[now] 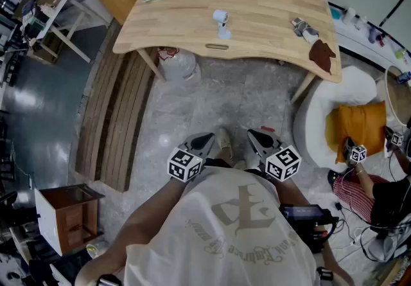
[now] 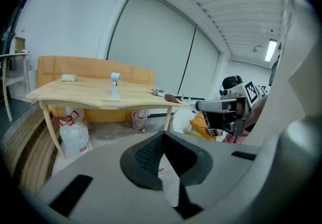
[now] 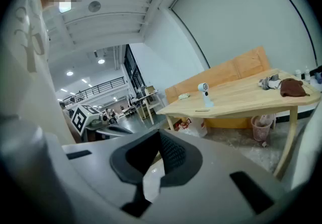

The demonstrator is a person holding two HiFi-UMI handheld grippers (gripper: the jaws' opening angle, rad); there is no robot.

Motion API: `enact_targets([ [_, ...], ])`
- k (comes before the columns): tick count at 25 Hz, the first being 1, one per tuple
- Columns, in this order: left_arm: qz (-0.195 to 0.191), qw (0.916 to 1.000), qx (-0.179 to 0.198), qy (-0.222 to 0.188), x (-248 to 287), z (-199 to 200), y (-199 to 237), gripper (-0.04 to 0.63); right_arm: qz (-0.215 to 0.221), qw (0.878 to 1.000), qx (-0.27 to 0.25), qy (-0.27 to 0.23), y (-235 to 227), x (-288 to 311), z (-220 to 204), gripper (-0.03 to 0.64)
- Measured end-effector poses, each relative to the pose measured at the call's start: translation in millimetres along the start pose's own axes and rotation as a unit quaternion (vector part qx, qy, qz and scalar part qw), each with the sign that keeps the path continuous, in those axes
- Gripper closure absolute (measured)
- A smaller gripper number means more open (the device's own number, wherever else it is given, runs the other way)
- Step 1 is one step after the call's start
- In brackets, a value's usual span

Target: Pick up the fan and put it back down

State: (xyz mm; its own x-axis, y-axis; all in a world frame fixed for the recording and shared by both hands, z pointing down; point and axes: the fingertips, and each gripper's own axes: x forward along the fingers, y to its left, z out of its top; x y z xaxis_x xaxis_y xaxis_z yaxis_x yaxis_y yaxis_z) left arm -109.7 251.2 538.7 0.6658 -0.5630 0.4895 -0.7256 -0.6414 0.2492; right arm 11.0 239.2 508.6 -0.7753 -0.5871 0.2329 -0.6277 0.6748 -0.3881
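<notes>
The table (image 1: 257,8) stands well ahead across the floor, so the approach has not begun. The left gripper (image 1: 203,143) and right gripper (image 1: 260,139) hang well short of it, each with jaws together and empty. The fan (image 1: 221,20) stands upright mid-table, near the front edge. Next, likely: walk up, open one gripper and reach for its stem.

Wooden table (image 1: 186,15), brown cloth (image 1: 322,54) (near edge)

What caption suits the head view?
Left gripper and right gripper, both shut, face the fan standing on a wooden table.
</notes>
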Motion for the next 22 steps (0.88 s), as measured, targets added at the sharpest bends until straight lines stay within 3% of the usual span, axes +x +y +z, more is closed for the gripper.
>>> enact_targets([
  [6, 0.006, 1.0, -0.004, 0.001, -1.7, -6.6, -1.9, 0.584, 0.002, 0.999, 0.021, -0.032, -1.6, -7.0, 3.2, 0.603],
  [22, 0.008, 0.9999, 0.006, -0.013, 4.8, 1.0, -11.0, 0.584, -0.019, 0.999, 0.023, -0.015, -13.6, -20.0, -6.8, 0.603],
])
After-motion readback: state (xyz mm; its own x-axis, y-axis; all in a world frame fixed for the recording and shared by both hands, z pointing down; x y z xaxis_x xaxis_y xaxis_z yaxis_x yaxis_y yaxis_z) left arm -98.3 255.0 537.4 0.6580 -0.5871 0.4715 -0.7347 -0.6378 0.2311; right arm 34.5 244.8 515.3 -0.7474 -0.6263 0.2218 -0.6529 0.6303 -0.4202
